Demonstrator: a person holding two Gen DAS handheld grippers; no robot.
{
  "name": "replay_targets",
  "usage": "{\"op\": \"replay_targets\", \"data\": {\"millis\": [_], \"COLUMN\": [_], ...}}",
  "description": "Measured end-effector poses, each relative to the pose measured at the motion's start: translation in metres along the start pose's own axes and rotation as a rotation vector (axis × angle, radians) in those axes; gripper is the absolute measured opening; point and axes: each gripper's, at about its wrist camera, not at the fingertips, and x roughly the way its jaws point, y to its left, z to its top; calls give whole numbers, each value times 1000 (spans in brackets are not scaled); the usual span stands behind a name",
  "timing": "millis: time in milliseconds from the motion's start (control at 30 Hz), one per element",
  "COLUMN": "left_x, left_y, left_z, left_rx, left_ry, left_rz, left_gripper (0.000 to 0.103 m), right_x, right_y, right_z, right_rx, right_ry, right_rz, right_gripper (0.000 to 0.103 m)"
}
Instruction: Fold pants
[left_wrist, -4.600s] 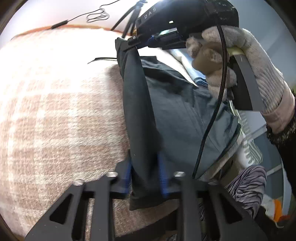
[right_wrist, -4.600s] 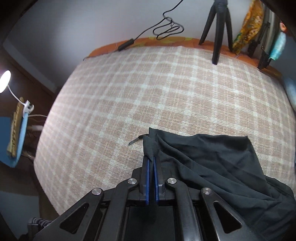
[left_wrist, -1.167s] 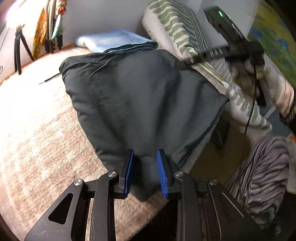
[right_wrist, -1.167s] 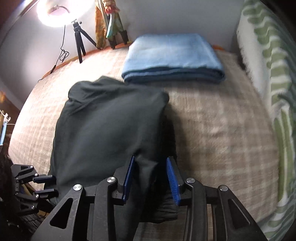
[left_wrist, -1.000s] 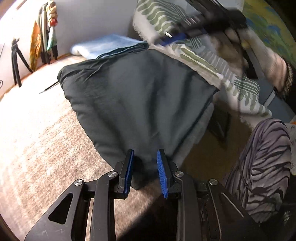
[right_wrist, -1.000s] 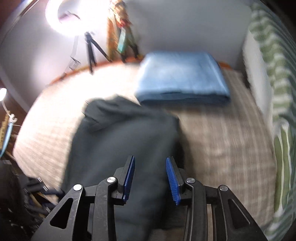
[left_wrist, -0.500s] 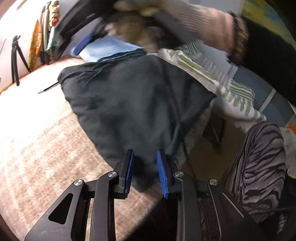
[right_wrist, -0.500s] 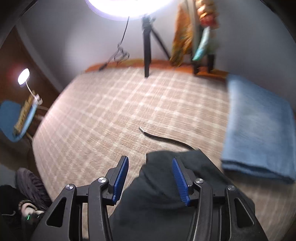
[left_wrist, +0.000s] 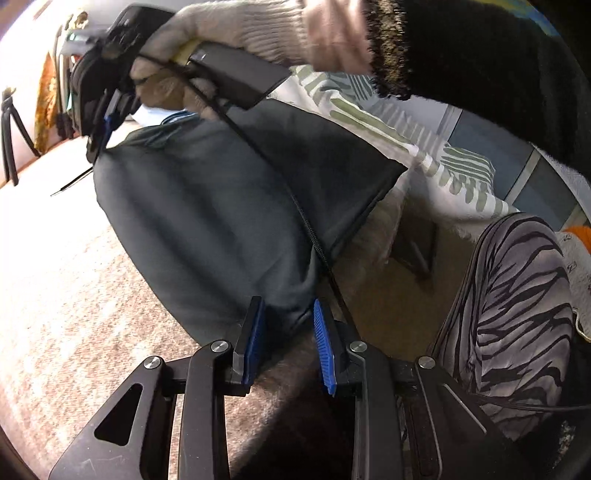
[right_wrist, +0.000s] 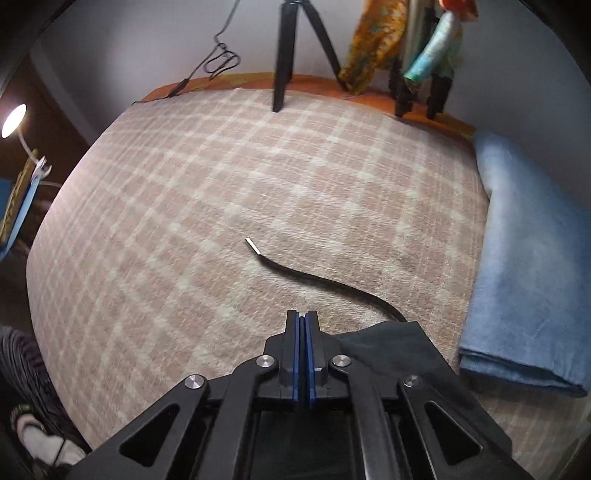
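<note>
The bed (right_wrist: 207, 192), with its plaid cover, carries everything here, and the dark pants (left_wrist: 229, 206) lie folded on it near the edge, beside a folded blue blanket (right_wrist: 532, 280). The left gripper (left_wrist: 288, 332) grips the near corner of the pants, fabric bunched between its blue pads, likely to pin that end for the next fold. The right gripper (right_wrist: 303, 354) has just snapped closed at the far corner (blue pads meeting, cloth right under them), though whether fabric is caught I cannot tell. The left view alone shows the gloved hand (left_wrist: 221, 48) and the whole spread of pants; only the right view shows the drawstring (right_wrist: 325, 280) trailing across the cover.
</note>
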Motion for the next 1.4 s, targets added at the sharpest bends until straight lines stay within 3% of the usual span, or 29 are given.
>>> {"op": "replay_targets", "data": {"millis": [133, 200, 267, 433, 600, 667, 800, 900, 1100, 1200, 1400], "left_x": [-2, -4, -7, -33, -61, -69, -82, -86, -86, -83, -73], "left_y": [0, -6, -10, -1, 18, 26, 40, 44, 53, 57, 85], "left_z": [-2, -3, -5, 0, 13, 19, 26, 32, 42, 46, 54], "left_rx": [-2, 18, 34, -44, -95, -115, -147, -155, -191, -202, -320], "left_ry": [5, 15, 17, 3, -47, -62, -68, -67, -66, -64, -44], "left_rz": [-10, -7, 3, -6, 81, 120, 176, 217, 232, 228, 166], "left_gripper": [24, 24, 28, 36, 53, 55, 57, 58, 59, 60, 63], "right_x": [3, -10, -29, -84, -129, -142, -161, -172, -179, -181, -184], "right_y": [-5, -11, -18, -31, -36, -37, -39, -43, -60, -67, -80], "right_z": [-1, -3, -7, -35, -77, -97, -134, -162, -199, -211, -224], "right_rx": [44, 89, 120, 200, 237, 257, 281, 328, 438, 468, 469], "right_ry": [-5, -42, -89, -201, -277, -304, -328, -379, -428, -434, -415], "right_rz": [-17, -7, -5, -10, -42, -49, -118, -129, -140, -133, -148], "right_gripper": [2, 9, 34, 40, 55, 61, 63, 70, 74, 74, 74]}}
